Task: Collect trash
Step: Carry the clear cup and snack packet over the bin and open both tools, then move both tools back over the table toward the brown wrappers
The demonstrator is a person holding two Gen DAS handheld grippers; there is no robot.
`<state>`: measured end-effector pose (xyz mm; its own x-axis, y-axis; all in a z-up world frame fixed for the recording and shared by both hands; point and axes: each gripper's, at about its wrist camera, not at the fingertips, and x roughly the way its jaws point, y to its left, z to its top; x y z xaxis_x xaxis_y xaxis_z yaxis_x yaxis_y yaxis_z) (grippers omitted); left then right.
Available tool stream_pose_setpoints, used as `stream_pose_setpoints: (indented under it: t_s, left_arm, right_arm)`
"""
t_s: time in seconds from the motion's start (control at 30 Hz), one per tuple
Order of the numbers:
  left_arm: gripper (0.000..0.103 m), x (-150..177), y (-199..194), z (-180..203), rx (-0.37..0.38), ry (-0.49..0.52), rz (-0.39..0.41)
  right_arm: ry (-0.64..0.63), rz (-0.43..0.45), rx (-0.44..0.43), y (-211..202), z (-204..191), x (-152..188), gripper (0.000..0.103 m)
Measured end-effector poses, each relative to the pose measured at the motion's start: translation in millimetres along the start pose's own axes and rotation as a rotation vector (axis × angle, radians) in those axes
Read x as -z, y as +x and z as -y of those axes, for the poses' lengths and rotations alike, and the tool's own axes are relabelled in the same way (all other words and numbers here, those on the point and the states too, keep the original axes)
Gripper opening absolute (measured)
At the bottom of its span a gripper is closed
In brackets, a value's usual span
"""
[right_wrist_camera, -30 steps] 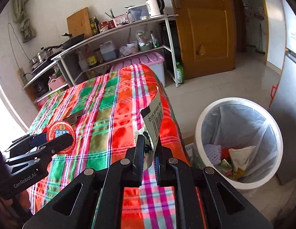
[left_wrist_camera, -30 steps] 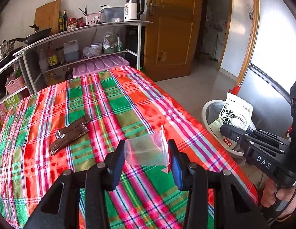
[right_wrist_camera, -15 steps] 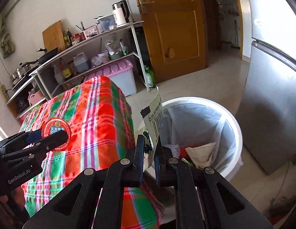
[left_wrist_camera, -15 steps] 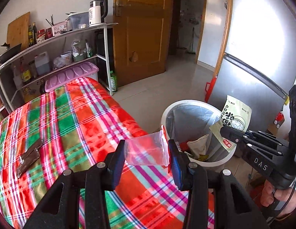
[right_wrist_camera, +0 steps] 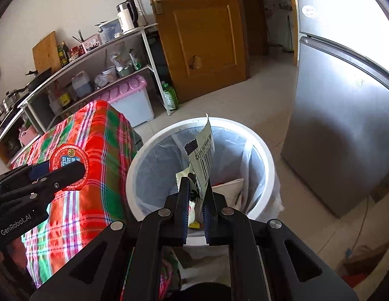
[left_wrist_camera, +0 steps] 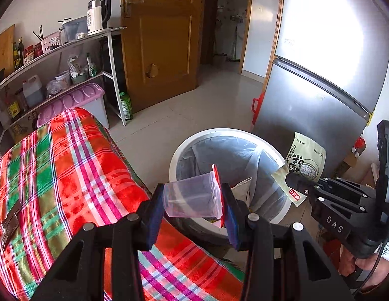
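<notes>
My left gripper (left_wrist_camera: 192, 198) is shut on a clear plastic cup (left_wrist_camera: 190, 198) with a red foil lid, held sideways at the table's edge beside the white trash bin (left_wrist_camera: 184, 150). My right gripper (right_wrist_camera: 195, 195) is shut on a pale snack wrapper (right_wrist_camera: 203, 155) with a barcode, held upright over the bin (right_wrist_camera: 267, 150). The wrapper also shows in the left wrist view (left_wrist_camera: 303, 165), at the bin's right rim. The cup's red lid shows in the right wrist view (right_wrist_camera: 69, 165). The bin holds a liner and several scraps.
A plaid-covered table (left_wrist_camera: 69, 165) is left of the bin, with a dark wrapper (left_wrist_camera: 8, 225) on it. A silver fridge (right_wrist_camera: 345, 115) stands right of the bin. A shelf rack (left_wrist_camera: 69, 57), a pink-lidded box (right_wrist_camera: 126, 95) and a wooden door (left_wrist_camera: 164, 40) are behind.
Both grippers have swung right from over the table toward the bin, still holding the cup and the wrapper. The bin is now closer and more central in both views.
</notes>
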<state>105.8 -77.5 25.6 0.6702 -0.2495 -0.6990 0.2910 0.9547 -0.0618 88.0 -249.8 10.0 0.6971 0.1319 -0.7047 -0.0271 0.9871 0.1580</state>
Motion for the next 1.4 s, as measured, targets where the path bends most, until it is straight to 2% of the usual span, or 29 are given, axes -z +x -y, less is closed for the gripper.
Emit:
stream_pose_setpoints:
  t_s: [0.4, 0.67, 0.7, 0.77, 0.83, 0.97, 1.17, 1.4]
  left_arm:
    - [0.045, -3, 39, 11, 0.013, 0.000, -0.082]
    - [0.046, 0, 52, 10, 0.012, -0.020, -0.118]
    - [0.051, 0, 52, 9, 0.006, -0.022, -0.121]
    - [0.064, 0, 55, 7, 0.001, -0.029, -0.122]
    - [0.064, 0, 56, 6, 0.009, -0.033, -0.126]
    - [0.067, 1, 54, 4, -0.011, -0.027, -0.119]
    - [0.071, 3, 44, -6, 0.006, -0.057, -0.105]
    - [0.073, 6, 13, -29, -0.007, -0.085, -0.048]
  right_arm:
    - [-0.006, -0.106, 0.064, 41, 26, 2, 0.010]
    - [-0.011, -0.163, 0.079, 59, 30, 4, 0.011]
    - [-0.012, -0.167, 0.084, 61, 30, 4, 0.012]
    - [-0.011, -0.168, 0.084, 61, 30, 6, 0.024]
    - [-0.008, -0.167, 0.089, 62, 30, 7, 0.040]
    - [-0.004, -0.164, 0.082, 62, 29, 7, 0.041]
    - [-0.006, -0.138, 0.085, 54, 26, 4, 0.043]
    - [-0.003, -0.095, 0.075, 40, 14, 1, 0.045]
